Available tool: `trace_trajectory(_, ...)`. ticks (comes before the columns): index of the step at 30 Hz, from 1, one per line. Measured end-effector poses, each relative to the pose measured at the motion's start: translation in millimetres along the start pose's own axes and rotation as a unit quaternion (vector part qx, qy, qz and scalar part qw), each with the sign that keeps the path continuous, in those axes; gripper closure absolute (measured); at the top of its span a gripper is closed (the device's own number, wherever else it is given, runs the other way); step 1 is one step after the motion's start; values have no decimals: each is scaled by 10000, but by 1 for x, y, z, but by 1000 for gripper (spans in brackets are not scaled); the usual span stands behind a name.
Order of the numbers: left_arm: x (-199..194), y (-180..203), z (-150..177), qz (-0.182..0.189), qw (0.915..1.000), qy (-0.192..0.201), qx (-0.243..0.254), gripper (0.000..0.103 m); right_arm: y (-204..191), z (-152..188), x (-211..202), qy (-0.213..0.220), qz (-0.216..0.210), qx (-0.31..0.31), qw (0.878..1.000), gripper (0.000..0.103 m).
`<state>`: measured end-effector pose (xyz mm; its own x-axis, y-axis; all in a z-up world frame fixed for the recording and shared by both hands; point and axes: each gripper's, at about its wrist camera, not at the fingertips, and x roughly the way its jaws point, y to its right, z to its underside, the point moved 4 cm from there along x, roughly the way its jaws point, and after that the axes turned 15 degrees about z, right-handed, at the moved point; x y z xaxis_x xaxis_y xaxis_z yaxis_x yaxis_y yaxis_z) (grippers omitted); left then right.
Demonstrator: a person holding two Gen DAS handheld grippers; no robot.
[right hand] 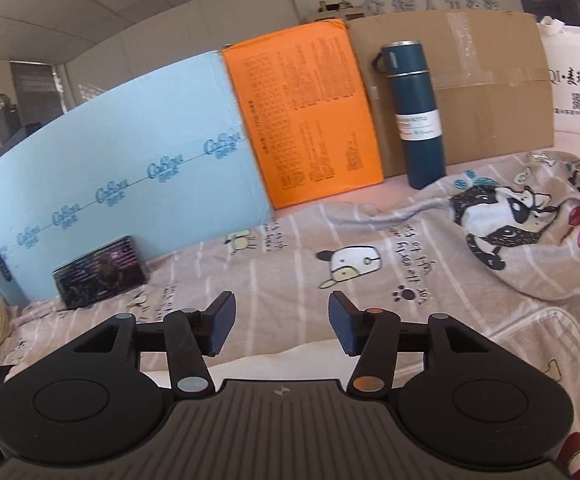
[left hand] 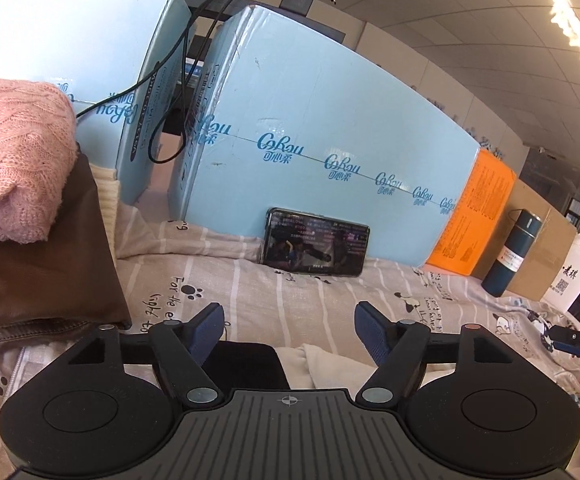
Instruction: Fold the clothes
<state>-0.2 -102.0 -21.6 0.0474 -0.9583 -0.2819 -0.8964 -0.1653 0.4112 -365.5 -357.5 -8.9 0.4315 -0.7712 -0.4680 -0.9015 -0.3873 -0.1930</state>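
Note:
My left gripper point(left hand: 290, 334) is open with nothing between its blue pads, hovering over the printed bed cover point(left hand: 249, 280). Just below it lie a black piece of clothing point(left hand: 245, 364) and a cream garment point(left hand: 330, 360). A stack of folded clothes sits at the left: a pink knit sweater point(left hand: 13, 152) on a brown leather garment point(left hand: 41, 272), with a cream knit point(left hand: 105, 188) behind. My right gripper point(right hand: 281, 326) is also open and empty above the cover point(right hand: 290, 248); a pale cloth edge point(right hand: 249, 366) shows under it. Its tip appears in the left wrist view point(left hand: 578, 340).
Light blue cartons point(left hand: 330, 128) line the back, with a phone point(left hand: 314, 242) leaning on one. Further right stand an orange box point(right hand: 306, 116), a dark teal flask point(right hand: 414, 112), a cardboard box point(right hand: 490, 80) and a white bag point(right hand: 578, 80). The cover bunches up at the right point(right hand: 510, 232).

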Motion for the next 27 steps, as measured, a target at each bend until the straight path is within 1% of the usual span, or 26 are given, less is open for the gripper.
trace_trajectory(1, -4, 3, 2, 7, 10000, 30, 21, 21, -12, 1, -5, -71, -346, -124, 9993, 36)
trace_trajectory(2, -7, 5, 5, -9, 10000, 40, 86, 19, -27, 4, -11, -185, -791, -268, 9963, 34)
trace_trajectory(3, -10, 8, 7, -20, 9999, 46, 152, 18, -41, 7, -15, -303, -1205, -405, 9914, 31)
trace_trajectory(4, -13, 11, 11, -18, 9997, 45, 219, 15, -53, 11, -18, -425, -1526, -533, 9859, 29)
trace_trajectory(5, -15, 15, 14, -6, 9996, 43, 285, 12, -65, 17, -21, -538, -1783, -668, 9802, 25)
trace_trajectory(6, -16, 18, 18, 60, 9994, 37, 353, 11, -78, 23, -23, -651, -2038, -802, 9736, 24)
trace_trajectory(8, -19, 26, 27, 282, 9982, -22, 533, 10, -102, 35, -27, -862, -2503, -1074, 9583, 24)
trace_trajectory(9, -19, 31, 30, 371, 9972, -83, 639, 9, -112, 42, -28, -927, -2618, -1221, 9529, 24)
trace_trajectory(12, -17, 52, 44, 720, 9903, -337, 1140, 8, -133, 59, -29, -1088, -2788, -1484, 9426, 24)
trace_trajectory(13, -16, 61, 50, 907, 9854, -465, 1367, 7, -136, 62, -28, -1141, -2814, -1515, 9407, 24)
trace_trajectory(14, -13, 70, 56, 1031, 9803, -619, 1566, 5, -137, 64, -28, -1178, -2830, -1517, 9397, 27)
trace_trajectory(16, -6, 82, 66, 1068, 9718, -954, 1872, 5, -138, 68, -27, -1237, -2854, -1525, 9381, 28)
trace_trajectory(17, -2, 86, 70, 1027, 9679, -1122, 2002, 5, -138, 69, -28, -1228, -2844, -1544, 9382, 29)
trace_trajectory(18, 4, 90, 75, 891, 9641, -1301, 2135, 5, -138, 70, -29, -1218, -2833, -1563, 9383, 29)
trace_trajectory(20, 13, 89, 79, 435, 9622, -1507, 2227, 5, -140, 73, -31, -1189, -2799, -1632, 9386, 29)
trace_trajectory(21, 16, 88, 80, 230, 9615, -1569, 2246, 5, -142, 75, -32, -1154, -2752, -1704, 9391, 29)
trace_trajectory(22, 14, 85, 79, 104, 9641, -1501, 2189, 5, -145, 77, -32, -1116, -2682, -1778, 9402, 30)
trace_trajectory(23, 13, 82, 77, -23, 9665, -1433, 2131, 8, -149, 81, -32, -1074, -2561, -1855, 9426, 34)
trace_trajectory(24, 11, 78, 75, -86, 9688, -1367, 2064, 14, -151, 84, -32, -1034, -2445, -1911, 9450, 39)
trace_trajectory(25, 8, 75, 71, 56, 9717, -1306, 1969, 55, -153, 87, -30, -994, -2339, -1925, 9478, 43)
trace_trajectory(26, 5, 73, 68, 179, 9741, -1251, 1875, 95, -154, 89, -29, -946, -2237, -1948, 9503, 53)
trace_trajectory(27, 3, 71, 65, 231, 9761, -1196, 1801, 99, -154, 90, -28, -889, -2166, -1964, 9522, 62)
